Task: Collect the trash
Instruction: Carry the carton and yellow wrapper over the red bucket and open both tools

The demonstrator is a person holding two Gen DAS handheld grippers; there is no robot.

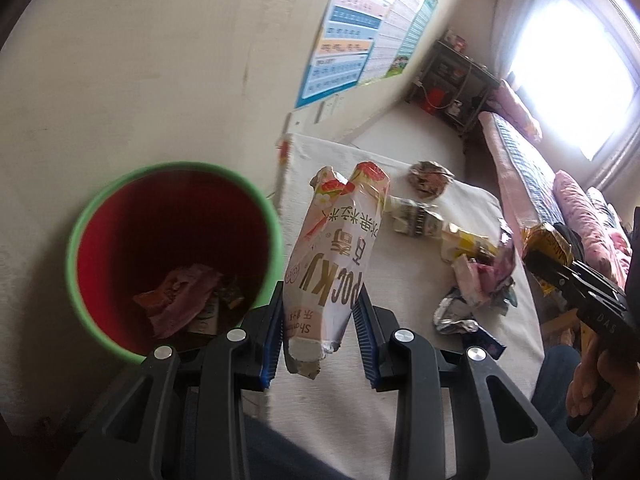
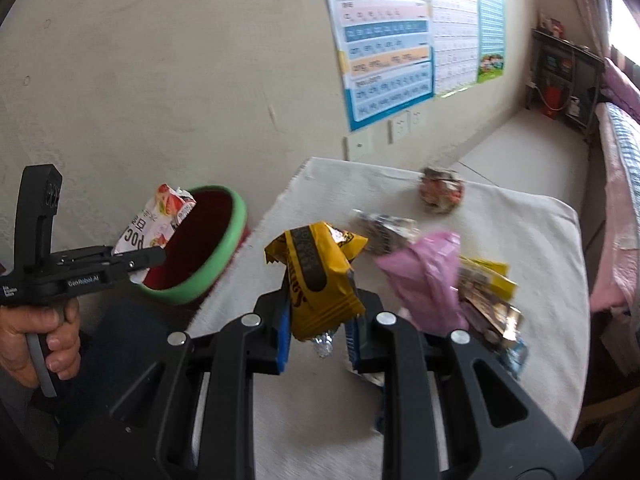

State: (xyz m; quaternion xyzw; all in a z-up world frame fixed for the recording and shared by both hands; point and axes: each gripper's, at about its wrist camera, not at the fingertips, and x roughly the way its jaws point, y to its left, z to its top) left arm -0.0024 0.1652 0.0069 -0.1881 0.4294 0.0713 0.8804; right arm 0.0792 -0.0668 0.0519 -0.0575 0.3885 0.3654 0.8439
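My left gripper (image 1: 318, 326) is shut on a pink-and-white Pocky wrapper (image 1: 336, 248) and holds it in the air just right of the red bin with a green rim (image 1: 172, 256); the same wrapper (image 2: 148, 224) shows at the bin's rim (image 2: 236, 232) in the right wrist view. My right gripper (image 2: 318, 330) is shut on a yellow snack wrapper (image 2: 316, 272) above the cloth-covered table (image 2: 520, 216). That gripper (image 1: 556, 268) also shows at the right of the left wrist view. Several wrappers lie on the table: a pink one (image 2: 424, 276), a crumpled ball (image 2: 442, 190), a silver one (image 1: 454, 314).
The bin stands on the floor left of the table, against the wall, with a pink wrapper (image 1: 184, 296) inside. A bed with pink bedding (image 1: 576, 200) runs along the right. A dark shelf (image 1: 452, 84) stands in the far corner. Posters (image 2: 392, 40) hang on the wall.
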